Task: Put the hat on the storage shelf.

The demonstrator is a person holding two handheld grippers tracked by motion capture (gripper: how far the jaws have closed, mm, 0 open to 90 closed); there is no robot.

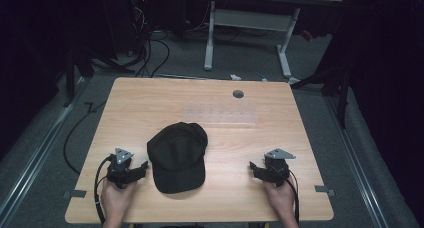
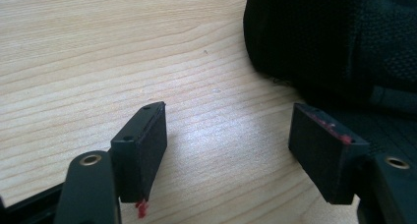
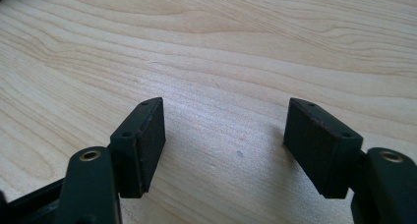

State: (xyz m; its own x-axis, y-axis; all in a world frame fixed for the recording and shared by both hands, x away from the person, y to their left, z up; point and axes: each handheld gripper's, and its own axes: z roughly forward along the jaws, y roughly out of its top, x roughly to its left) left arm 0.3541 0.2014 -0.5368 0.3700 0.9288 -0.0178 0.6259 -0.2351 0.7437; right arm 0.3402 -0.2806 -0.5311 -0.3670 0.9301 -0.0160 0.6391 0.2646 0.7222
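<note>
I've got a black cap (image 1: pixel 176 157) lying flat on the wooden table (image 1: pixel 250 143), crown away from me, brim toward the near edge; the fabric looks like a fine mesh up close. My left gripper (image 1: pixel 141 169) sits just beside the cap's left side, jaws spread wide, bare wood between them, the cap's edge right by one jaw. My right gripper (image 1: pixel 253 168) rests well apart from the cap on the other side, jaws wide too, holding nothing.
</note>
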